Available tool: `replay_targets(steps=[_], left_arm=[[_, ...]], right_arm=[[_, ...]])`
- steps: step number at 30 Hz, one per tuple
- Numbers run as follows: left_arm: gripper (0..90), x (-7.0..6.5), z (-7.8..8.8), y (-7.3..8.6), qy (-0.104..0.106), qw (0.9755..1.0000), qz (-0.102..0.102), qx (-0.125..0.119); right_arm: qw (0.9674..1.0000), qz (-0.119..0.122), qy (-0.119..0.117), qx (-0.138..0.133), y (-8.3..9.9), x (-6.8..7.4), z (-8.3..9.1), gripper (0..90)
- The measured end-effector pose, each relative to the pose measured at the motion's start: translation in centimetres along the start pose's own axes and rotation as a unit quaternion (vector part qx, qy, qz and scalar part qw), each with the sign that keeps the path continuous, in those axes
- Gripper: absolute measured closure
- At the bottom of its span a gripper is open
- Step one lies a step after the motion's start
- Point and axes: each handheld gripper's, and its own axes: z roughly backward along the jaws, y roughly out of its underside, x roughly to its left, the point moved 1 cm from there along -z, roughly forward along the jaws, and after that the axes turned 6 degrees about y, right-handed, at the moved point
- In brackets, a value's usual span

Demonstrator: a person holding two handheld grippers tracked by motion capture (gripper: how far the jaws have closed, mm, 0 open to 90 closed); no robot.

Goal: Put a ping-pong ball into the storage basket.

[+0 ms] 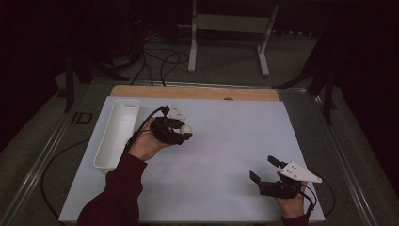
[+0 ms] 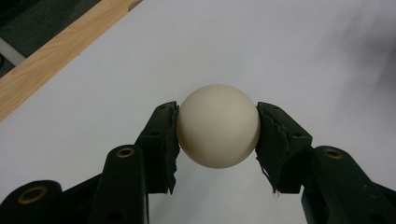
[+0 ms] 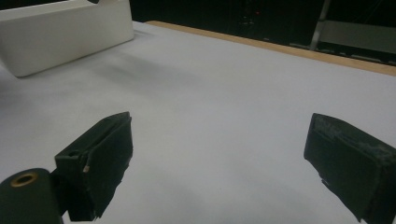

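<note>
Cream-white ball [image 2: 218, 126], matt black left gripper [image 2: 218, 140] pads, black right gripper [image 3: 219, 163] with pale grey top plate, plain white tray [image 1: 116, 133], white table sheet [image 1: 226, 141], light wood edge strip [image 1: 195, 92], dark maroon sleeve [image 1: 117, 195].

high overhead, two close tool views

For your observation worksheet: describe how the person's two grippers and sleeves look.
Both the left gripper and the right gripper are black, each topped by a grey three-cornered plate and trailing a black cable. Worn black pads line the jaws; brass-coloured rivets mark the arms. Sleeves are dark red.
</note>
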Motion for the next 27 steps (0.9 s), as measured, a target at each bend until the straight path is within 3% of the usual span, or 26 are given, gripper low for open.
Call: replay_targets(steps=[27], left_arm=[[51.3,0.7,1.4,1.2,-0.011,0.9999,0.0,0.004]], right_arm=[[1.0,-0.002,-0.001,-0.001,0.0,0.0,0.1,7.8]])
